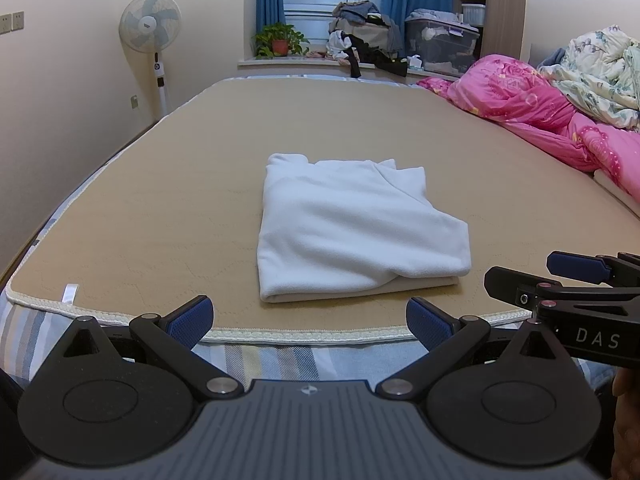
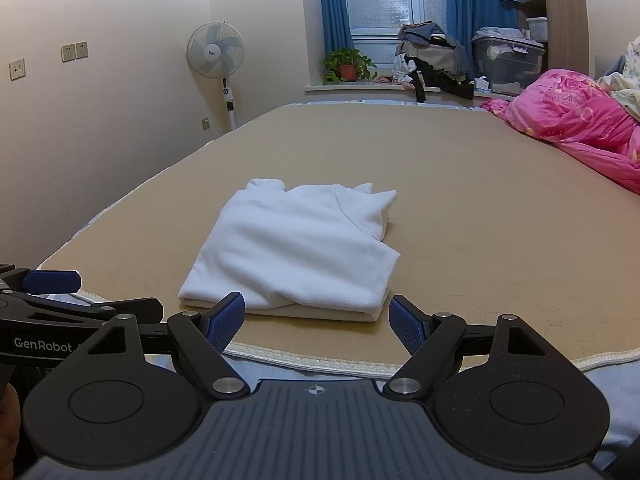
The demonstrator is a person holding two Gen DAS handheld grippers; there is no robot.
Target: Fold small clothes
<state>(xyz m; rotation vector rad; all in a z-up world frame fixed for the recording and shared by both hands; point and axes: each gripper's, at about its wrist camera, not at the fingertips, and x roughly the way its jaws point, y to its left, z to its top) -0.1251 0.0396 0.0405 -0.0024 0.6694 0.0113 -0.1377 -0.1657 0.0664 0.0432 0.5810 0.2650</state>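
Note:
A white garment (image 1: 352,228) lies folded into a thick rectangle on the tan bed mat (image 1: 160,200), near the mat's front edge. It also shows in the right wrist view (image 2: 296,252). My left gripper (image 1: 308,316) is open and empty, just short of the garment's near edge, above the mat's front hem. My right gripper (image 2: 318,318) is open and empty, close to the garment's near edge. The right gripper also shows at the right of the left wrist view (image 1: 560,276), and the left gripper at the left of the right wrist view (image 2: 52,292).
A pink quilt (image 1: 540,112) and a floral quilt (image 1: 600,68) are heaped along the bed's right side. A standing fan (image 1: 151,28) is by the left wall. A potted plant (image 1: 280,40), a clothes pile (image 1: 360,36) and a storage bin (image 1: 440,44) sit at the far window sill.

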